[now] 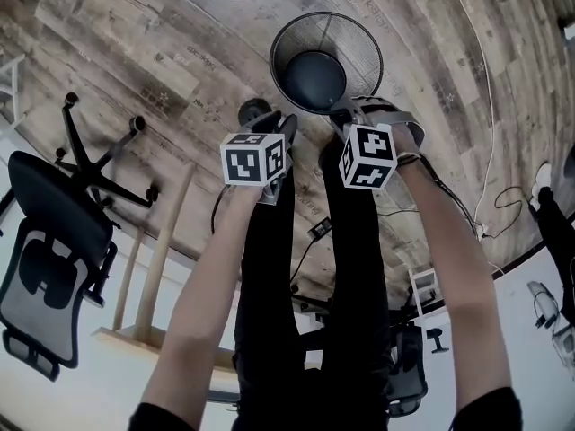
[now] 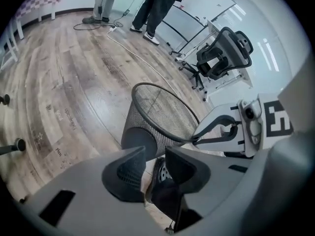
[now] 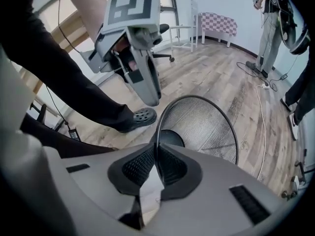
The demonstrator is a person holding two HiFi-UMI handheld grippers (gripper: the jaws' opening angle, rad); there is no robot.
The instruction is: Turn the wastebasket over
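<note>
Round black wire-mesh wastebasket [image 1: 325,61], flared, thin hoop rim, solid dark bottom, mouth up over wood-plank floor [image 1: 180,52], just beyond a person's shoe [image 3: 139,117]. Right gripper [image 3: 156,165] clenched on its near rim. Left gripper [image 2: 155,163] released, jaws apart, just left.

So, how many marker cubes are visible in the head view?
2. One marker cube sits on the left gripper, the other on the right gripper; none seems hidden.
</note>
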